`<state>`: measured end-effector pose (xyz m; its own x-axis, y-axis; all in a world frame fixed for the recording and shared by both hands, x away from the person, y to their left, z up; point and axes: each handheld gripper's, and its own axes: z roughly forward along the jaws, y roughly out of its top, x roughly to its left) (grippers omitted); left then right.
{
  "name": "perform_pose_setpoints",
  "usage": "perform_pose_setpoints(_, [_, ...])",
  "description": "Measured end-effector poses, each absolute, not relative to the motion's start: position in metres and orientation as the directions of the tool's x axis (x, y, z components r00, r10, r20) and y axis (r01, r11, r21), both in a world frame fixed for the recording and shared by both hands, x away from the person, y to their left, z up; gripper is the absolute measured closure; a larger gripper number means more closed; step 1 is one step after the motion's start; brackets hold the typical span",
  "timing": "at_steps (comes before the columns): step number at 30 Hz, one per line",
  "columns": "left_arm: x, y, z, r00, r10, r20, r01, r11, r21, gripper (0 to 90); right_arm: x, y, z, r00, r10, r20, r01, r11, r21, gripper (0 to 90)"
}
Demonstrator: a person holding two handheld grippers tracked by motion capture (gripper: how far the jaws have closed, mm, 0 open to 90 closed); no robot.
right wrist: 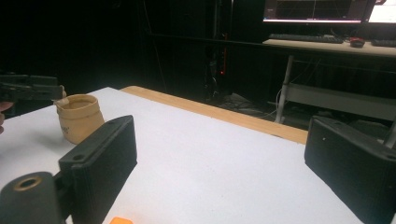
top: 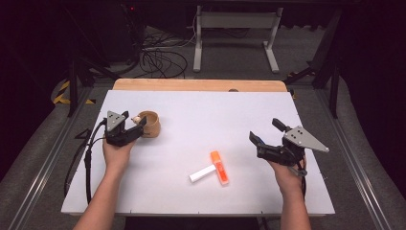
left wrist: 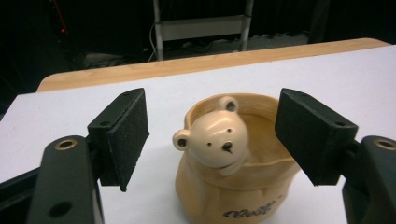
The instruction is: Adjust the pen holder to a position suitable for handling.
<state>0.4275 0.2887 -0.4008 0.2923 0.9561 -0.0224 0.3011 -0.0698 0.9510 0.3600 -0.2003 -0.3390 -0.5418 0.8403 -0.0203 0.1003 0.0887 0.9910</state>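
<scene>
A tan ceramic cup (top: 149, 124) with a bear's head on its rim stands at the left of the white table (top: 206, 110). My left gripper (top: 135, 120) is at the cup's near-left side. In the left gripper view the cup (left wrist: 233, 186) sits between the two black pads (left wrist: 122, 135), and the gripper (left wrist: 215, 135) is open, with a gap showing beside the bear's head. At the right of the table my right gripper (top: 265, 132) is held open above bare surface, with nothing between its jaws (right wrist: 219, 154). Far off in that view are the cup (right wrist: 80, 116) and the left gripper (right wrist: 32, 91).
An orange highlighter (top: 219, 167) and a white stick-shaped piece (top: 202, 173) lie touching near the table's front middle. A wooden strip (top: 201, 85) runs along the far edge. Beyond it are cables on the floor and a white desk frame (top: 237, 28).
</scene>
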Motion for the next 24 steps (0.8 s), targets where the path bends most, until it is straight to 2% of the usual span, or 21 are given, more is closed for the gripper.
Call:
perform_pose_setpoints(9, [0.4348,0.2868,-0.4088,0.256,0.965,-0.053,0.355,-0.043,0.934,32.0,0.3607,-0.2,-0.34,-0.542,0.84,-0.02,0.103,0.09,0.991,10.0])
perform_pose_setpoints(16, [0.436,0.2866,-0.4107,0.261,0.961,-0.09,0.382,-0.017,0.924,41.8,0.3611,-0.1981,-0.3408,-0.546,0.837,-0.022,0.105,0.094,0.99,10.0])
perform_pose_setpoints(18, [0.4357,0.285,-0.4109,0.273,0.958,-0.092,0.38,-0.02,0.925,50.4,0.3615,-0.1971,-0.3412,-0.548,0.836,-0.023,0.104,0.095,0.99,10.0])
perform_pose_setpoints(24, [0.4359,0.2868,-0.4105,0.266,0.952,-0.148,0.399,0.031,0.916,53.0,0.3616,-0.1954,-0.3417,-0.549,0.835,-0.024,0.109,0.1,0.989,10.0])
